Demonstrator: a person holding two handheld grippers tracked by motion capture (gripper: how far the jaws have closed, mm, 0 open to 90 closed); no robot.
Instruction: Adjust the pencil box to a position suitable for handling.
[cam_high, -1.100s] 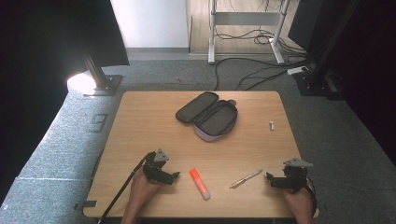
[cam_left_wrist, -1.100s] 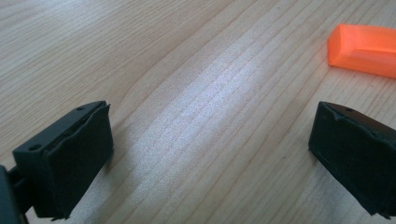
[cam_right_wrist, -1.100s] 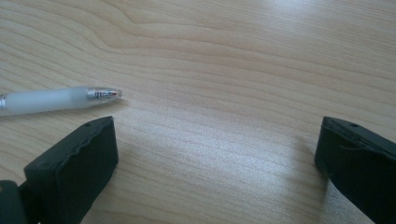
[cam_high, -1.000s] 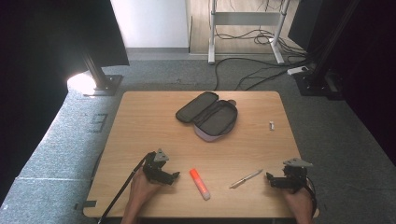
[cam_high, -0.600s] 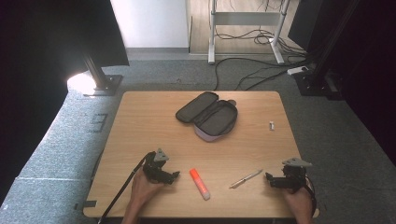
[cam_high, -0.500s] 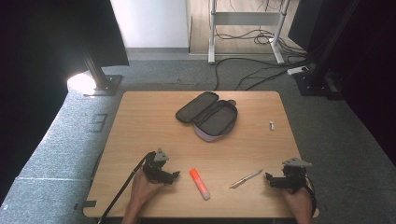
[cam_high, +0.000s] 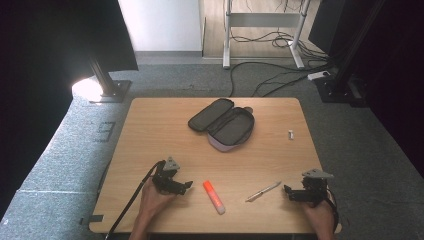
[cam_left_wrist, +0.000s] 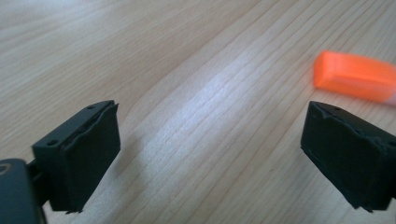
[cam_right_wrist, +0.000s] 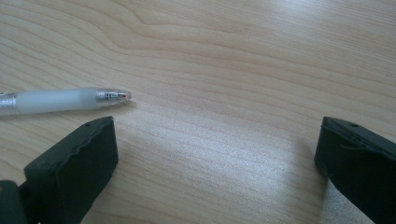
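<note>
Table: case lying open a little toward 12 o'clock from centre, its lid spreading toward 10 o'clock. Small piece sitting at 3 o'clock of the case, near the table's edge. Marker lying at 6 o'clock of the case, near the front edge. Pen lying at 3 o'clock of the marker. Left gripper resting at 9 o'clock of the marker, just beside it. Right gripper resting at 3 o'clock of the pen.

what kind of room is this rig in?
Probably a lab or studio set up for recording. A lone light wooden table stands on grey carpet, black curtains hang at the sides, a lit lamp on a black stand sits left, and loose cables trail behind.
</note>
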